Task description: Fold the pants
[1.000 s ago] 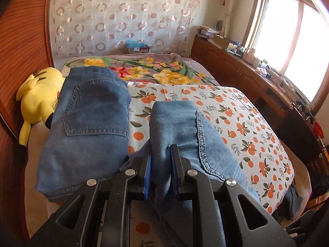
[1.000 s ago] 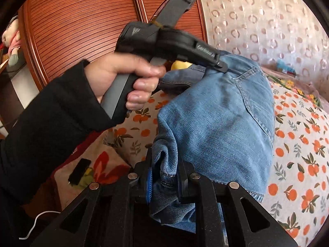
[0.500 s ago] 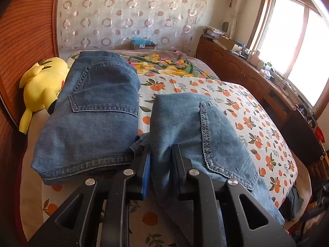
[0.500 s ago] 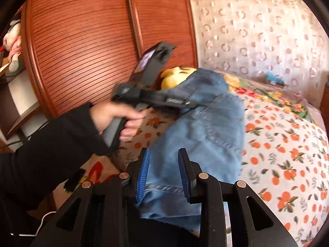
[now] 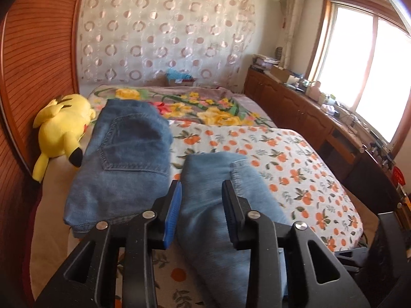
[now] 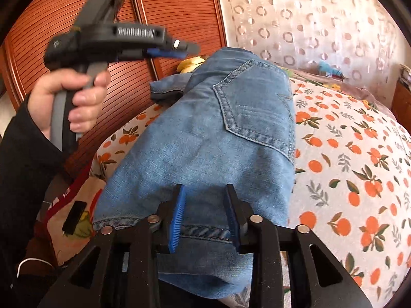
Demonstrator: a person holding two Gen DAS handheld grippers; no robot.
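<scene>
Bed with orange-print white sheet (image 5: 295, 159) fills the left wrist view; folded light-blue denim pants (image 5: 218, 205) lie on it beside a second, darker folded pair (image 5: 123, 164) and a yellow plush toy (image 5: 60, 133). Left gripper (image 5: 201, 214): jaws just opened, apart, not pressing the denim. Right wrist view: right gripper (image 6: 205, 217) likewise, jaws parted over the pants' hem; a hand (image 6: 69, 97) holds the left gripper aloft.

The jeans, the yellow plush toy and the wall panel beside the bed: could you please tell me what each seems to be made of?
The jeans: blue denim, matte, with visible twill weave, topstitched pocket seams and faded patches. The yellow plush toy: soft pile fabric, probably polyester plush, with fuzzy rounded shapes. The wall panel: reddish-brown ribbed wood or wood-look laminate with a slight sheen; which one cannot be told.
</scene>
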